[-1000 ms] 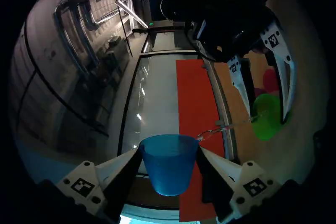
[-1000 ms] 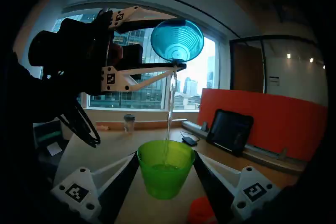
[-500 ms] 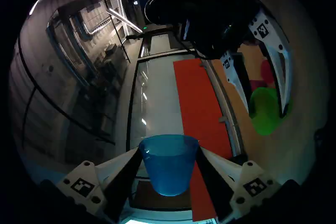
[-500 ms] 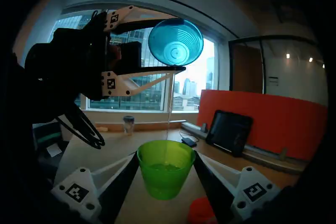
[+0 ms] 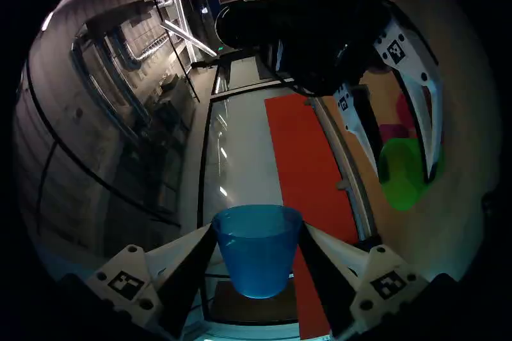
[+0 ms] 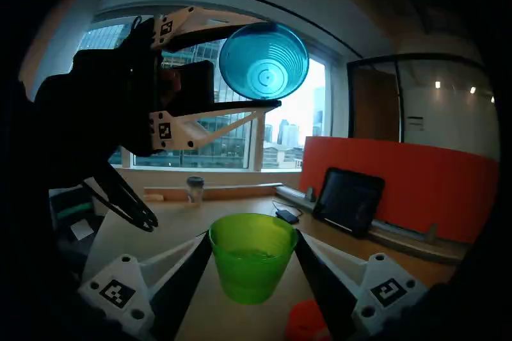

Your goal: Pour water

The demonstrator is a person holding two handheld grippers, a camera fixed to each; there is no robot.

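Observation:
A blue plastic cup (image 5: 257, 253) sits between the fingers of my left gripper (image 5: 256, 258), which is shut on it. In the right gripper view the same blue cup (image 6: 264, 61) is tipped on its side high above, its mouth facing the camera, and no water falls from it. My right gripper (image 6: 253, 270) is shut on a green cup (image 6: 252, 265) held upright with water in its bottom. In the left gripper view the green cup (image 5: 402, 173) shows at the right between the right gripper's white fingers (image 5: 427, 99).
A wooden desk (image 6: 173, 222) lies below, with a black tablet (image 6: 349, 201) leaning on an orange partition (image 6: 409, 178), a small lidded jar (image 6: 194, 189) by the window sill, a phone with a cable, and a red object (image 6: 308, 320) at the near edge. Large windows stand behind.
The stream from the blue cup to the green cup thinned and has stopped. The blue cup has tipped further, its mouth now turned toward the right gripper's camera.

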